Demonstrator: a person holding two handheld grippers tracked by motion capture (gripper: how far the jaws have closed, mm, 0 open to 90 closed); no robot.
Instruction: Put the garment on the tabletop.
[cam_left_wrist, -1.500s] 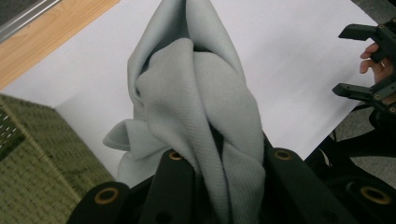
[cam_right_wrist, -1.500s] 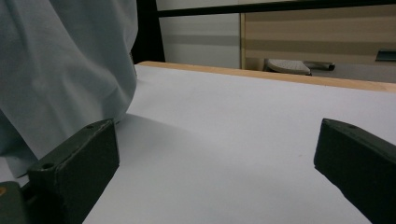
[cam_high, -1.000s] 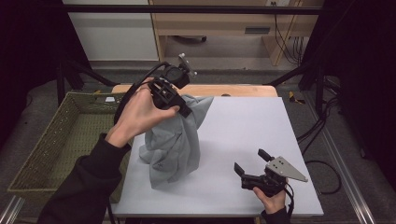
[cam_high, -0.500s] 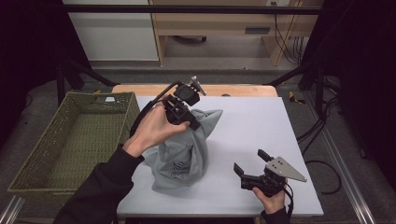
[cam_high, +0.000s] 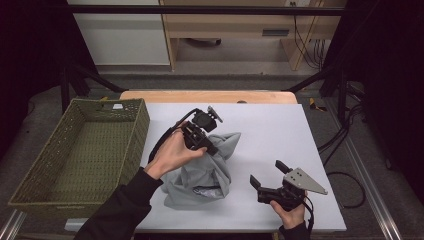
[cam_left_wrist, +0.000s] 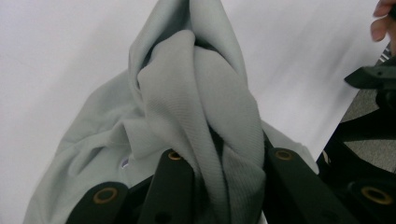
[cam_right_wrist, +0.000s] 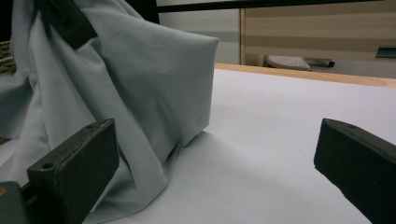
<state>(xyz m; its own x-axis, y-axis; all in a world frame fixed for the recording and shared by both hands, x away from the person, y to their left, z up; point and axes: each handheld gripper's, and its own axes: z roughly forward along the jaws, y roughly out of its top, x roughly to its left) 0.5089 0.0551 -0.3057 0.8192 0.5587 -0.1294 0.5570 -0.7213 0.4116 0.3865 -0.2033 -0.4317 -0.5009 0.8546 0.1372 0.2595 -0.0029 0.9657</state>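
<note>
A pale grey garment (cam_high: 200, 180) lies in a crumpled heap on the white table (cam_high: 285, 125), left of the middle. My left gripper (cam_high: 212, 148) is shut on a bunched fold at its top and holds that part up. In the left gripper view the ribbed cloth (cam_left_wrist: 196, 107) is pinched between the black jaws of the left gripper (cam_left_wrist: 219, 172). My right gripper (cam_high: 268, 174) rests low near the table's front edge, open and holding nothing, to the right of the garment. In the right gripper view the garment (cam_right_wrist: 116, 70) stands just beyond the wide-apart jaws of the right gripper (cam_right_wrist: 215, 158).
A green woven basket (cam_high: 142, 120) stands against the table's left side. A wooden strip (cam_high: 210, 96) runs along the table's far edge. Cables (cam_high: 345, 150) hang off the right side. Bare white table lies to the right of the garment and behind it.
My left gripper has come down and to the right with the garment, which now sags lower and spreads on the table. The right gripper has stayed in place, open.
</note>
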